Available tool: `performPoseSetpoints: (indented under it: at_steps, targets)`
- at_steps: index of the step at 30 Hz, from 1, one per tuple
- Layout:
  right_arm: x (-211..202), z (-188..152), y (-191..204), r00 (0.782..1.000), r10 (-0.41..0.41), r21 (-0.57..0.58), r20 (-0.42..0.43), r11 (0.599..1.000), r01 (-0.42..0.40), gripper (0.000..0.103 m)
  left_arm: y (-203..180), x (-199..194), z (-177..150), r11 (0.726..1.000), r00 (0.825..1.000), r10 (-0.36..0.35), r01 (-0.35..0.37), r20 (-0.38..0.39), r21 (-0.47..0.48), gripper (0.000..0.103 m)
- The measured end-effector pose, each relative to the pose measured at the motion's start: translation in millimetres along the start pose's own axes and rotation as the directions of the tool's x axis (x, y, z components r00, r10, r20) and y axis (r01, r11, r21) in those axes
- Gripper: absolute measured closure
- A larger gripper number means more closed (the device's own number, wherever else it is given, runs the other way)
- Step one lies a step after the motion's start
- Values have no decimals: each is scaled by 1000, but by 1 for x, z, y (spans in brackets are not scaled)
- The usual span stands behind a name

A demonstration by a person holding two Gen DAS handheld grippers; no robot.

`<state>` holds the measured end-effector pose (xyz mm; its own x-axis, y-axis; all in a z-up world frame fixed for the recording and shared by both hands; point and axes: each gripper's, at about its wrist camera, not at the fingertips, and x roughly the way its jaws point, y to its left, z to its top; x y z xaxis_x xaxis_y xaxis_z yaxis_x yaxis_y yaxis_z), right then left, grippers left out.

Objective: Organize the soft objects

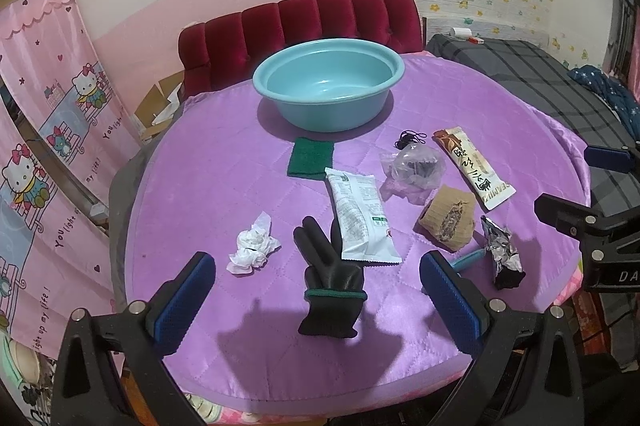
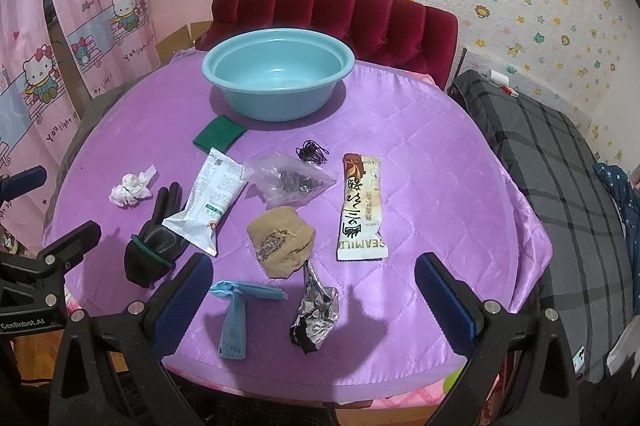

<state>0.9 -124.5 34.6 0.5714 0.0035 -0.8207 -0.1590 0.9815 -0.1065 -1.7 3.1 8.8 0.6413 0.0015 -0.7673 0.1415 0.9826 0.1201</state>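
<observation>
White packet (image 1: 362,218) overlaps black glove (image 1: 331,290); thumb hidden.

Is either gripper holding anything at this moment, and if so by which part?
Nothing is held. The left gripper and right gripper are both open above the purple quilted tablecloth.

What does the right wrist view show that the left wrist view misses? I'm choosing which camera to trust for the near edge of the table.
Only the right wrist view shows the whole light blue mask; in the left wrist view only a sliver of it peeks past a finger pad. Only the left wrist view shows the black glove unobstructed, centred between the open left claw. Both show the teal basin, green cloth, crumpled tissue, white packet, foil wrapper and the open right claw.
</observation>
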Motion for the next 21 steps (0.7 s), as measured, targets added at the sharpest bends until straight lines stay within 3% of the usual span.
performPoseSetpoints:
  at_steps: [12, 21]
  targets:
    - [11, 14, -12, 999, 18, 12, -48, 1000, -17, 0, 20, 6, 7, 998, 999, -27, 25, -32, -61, 0]
    - [46, 30, -35, 995, 12, 25, -97, 1000, -10, 0, 42, 29, 3, 995, 996, -28, 20, -83, -100, 0]
